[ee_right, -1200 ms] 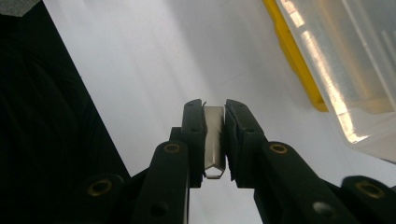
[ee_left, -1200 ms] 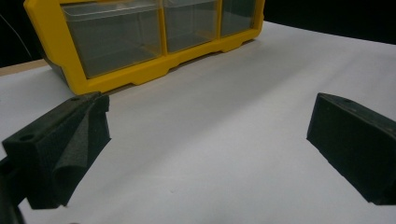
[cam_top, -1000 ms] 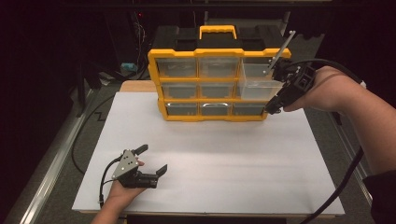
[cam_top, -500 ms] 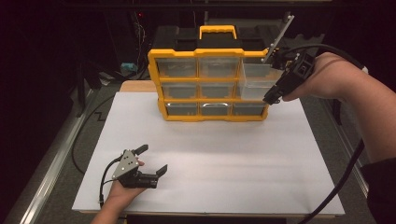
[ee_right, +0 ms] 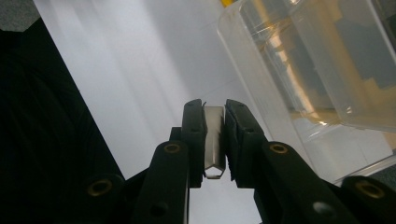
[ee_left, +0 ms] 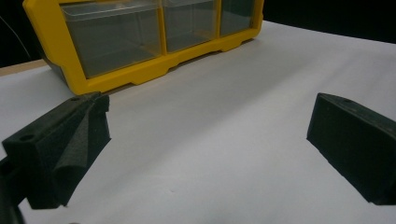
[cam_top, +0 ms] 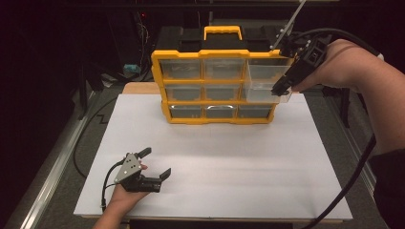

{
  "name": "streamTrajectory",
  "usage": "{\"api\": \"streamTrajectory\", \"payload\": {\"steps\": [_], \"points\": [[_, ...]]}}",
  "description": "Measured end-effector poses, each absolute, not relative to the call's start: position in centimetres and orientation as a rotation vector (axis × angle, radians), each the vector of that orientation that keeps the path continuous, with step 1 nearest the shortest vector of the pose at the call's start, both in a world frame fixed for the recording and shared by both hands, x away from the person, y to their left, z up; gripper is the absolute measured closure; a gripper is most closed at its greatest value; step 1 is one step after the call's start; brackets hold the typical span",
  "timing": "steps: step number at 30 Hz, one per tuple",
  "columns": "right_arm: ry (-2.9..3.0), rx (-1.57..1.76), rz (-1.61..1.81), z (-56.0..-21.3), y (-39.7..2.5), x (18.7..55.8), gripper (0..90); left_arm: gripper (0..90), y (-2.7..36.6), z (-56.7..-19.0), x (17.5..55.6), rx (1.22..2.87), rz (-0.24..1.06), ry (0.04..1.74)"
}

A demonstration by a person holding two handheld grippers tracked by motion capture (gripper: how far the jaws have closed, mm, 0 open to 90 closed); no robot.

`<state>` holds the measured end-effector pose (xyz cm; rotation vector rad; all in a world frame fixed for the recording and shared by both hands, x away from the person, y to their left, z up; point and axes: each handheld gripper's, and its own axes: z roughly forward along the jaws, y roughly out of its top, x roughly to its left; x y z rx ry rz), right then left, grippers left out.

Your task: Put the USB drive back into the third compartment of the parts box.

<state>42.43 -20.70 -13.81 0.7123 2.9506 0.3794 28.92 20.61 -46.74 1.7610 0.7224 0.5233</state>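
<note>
The right gripper (cam_top: 279,89) was up at the right end of the yellow organizer (cam_top: 217,86), beside a clear drawer (cam_top: 265,90) that stuck out of the middle row on that side. Its jaws were closed on a thin metal piece (ee_right: 214,140) (a flat strip, pale and shiny, pinched between the two pads). In the right gripper view the drawer (ee_right: 322,70) sat just beside the jaws, up and to the right, with the white sheet (ee_right: 140,70) beneath. What the strip was exactly could not be told; it may be a small bracket.

The left gripper (cam_top: 155,164) lay low on the white sheet (cam_top: 215,167) near the front left corner, well apart from the organizer, held in the person's left hand (cam_top: 125,194). Its jaws stood wide apart with nothing between them, and in the left gripper view they framed bare sheet with the organizer's bottom row (ee_left: 140,42) beyond.
</note>
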Motion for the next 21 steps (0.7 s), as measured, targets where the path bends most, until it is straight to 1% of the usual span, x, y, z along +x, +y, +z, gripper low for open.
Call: {"api": "streamTrajectory", "payload": {"steps": [14, 21], "points": [[2.928, 0.693, 0.384, -12.5, -19.5, 43.3, 80.2, 0.4, 20.6, -46.7, 28.9, 1.758, 0.516, 0.722], [2.921, 0.697, 0.384, -12.6, -18.7, 44.3, 80.1, 0.4, 20.7, -46.7, 28.9, 1.753, 0.515, 0.725]]}}
